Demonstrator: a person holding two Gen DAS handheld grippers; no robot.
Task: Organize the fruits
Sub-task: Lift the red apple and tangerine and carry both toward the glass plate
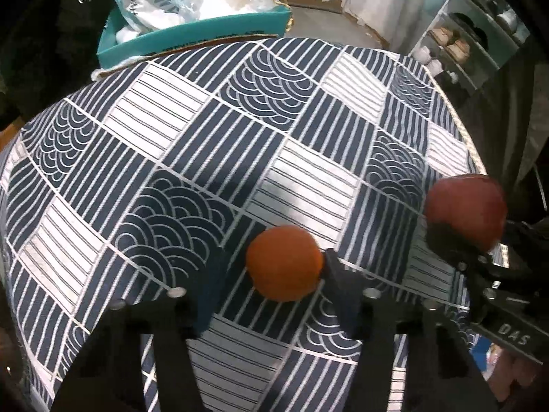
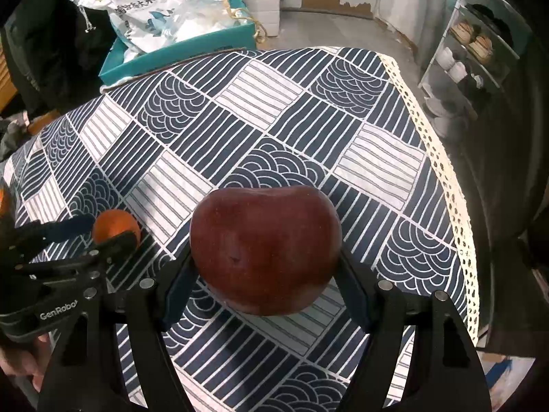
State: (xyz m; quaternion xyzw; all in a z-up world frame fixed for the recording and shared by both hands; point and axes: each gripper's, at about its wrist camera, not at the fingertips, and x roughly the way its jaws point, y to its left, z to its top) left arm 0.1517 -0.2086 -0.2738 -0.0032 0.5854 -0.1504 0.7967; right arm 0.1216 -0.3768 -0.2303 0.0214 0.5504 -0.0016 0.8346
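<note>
An orange point(image 1: 284, 263) sits between the fingers of my left gripper point(image 1: 271, 274); the right finger touches it, the left finger stands apart, and whether it is held is unclear. It also shows in the right wrist view point(image 2: 115, 228), with the left gripper point(image 2: 99, 237) around it. My right gripper point(image 2: 266, 267) is shut on a dark red apple point(image 2: 266, 249) and holds it above the patterned tablecloth point(image 2: 274, 130). The apple also shows in the left wrist view point(image 1: 466, 211), near the table's right edge.
A teal box point(image 1: 192, 36) with white plastic bags stands past the table's far edge. A shelf rack point(image 2: 470, 55) with shoes and bowls stands at the right. The cloth's lace edge point(image 2: 442, 158) runs along the right side.
</note>
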